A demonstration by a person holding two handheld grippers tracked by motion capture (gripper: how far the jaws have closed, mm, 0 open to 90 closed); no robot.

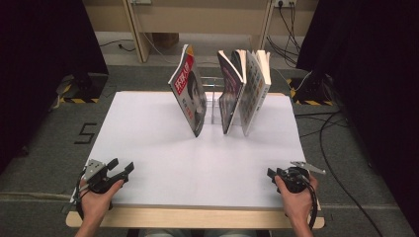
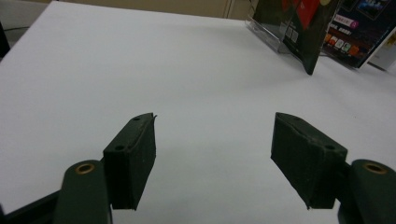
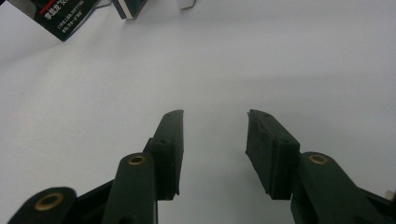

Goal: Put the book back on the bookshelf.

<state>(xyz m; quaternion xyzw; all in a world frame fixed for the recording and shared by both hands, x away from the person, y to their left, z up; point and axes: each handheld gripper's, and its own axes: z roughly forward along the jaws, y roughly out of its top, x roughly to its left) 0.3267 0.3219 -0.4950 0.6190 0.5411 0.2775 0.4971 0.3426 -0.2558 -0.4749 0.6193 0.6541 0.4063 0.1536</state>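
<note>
Three magazines stand on end at the back of the white table (image 1: 163,148). One with a red title and a face on its cover (image 1: 190,96) leans left of a clear rack (image 1: 213,98). Two more (image 1: 231,94) (image 1: 254,91) lean right of it. My left gripper (image 1: 121,167) rests at the front left corner, held by a hand, jaws wide apart with nothing between them (image 2: 215,140). At the front right corner, my right gripper (image 1: 272,174) also stands open over bare table (image 3: 215,135). Both are far from the magazines.
The table's wooden front edge (image 1: 197,217) runs below the white sheet. Cables (image 1: 336,163) trail over the floor at the right. Dark curtains flank both sides, and a wooden frame (image 1: 138,34) stands behind the table.
</note>
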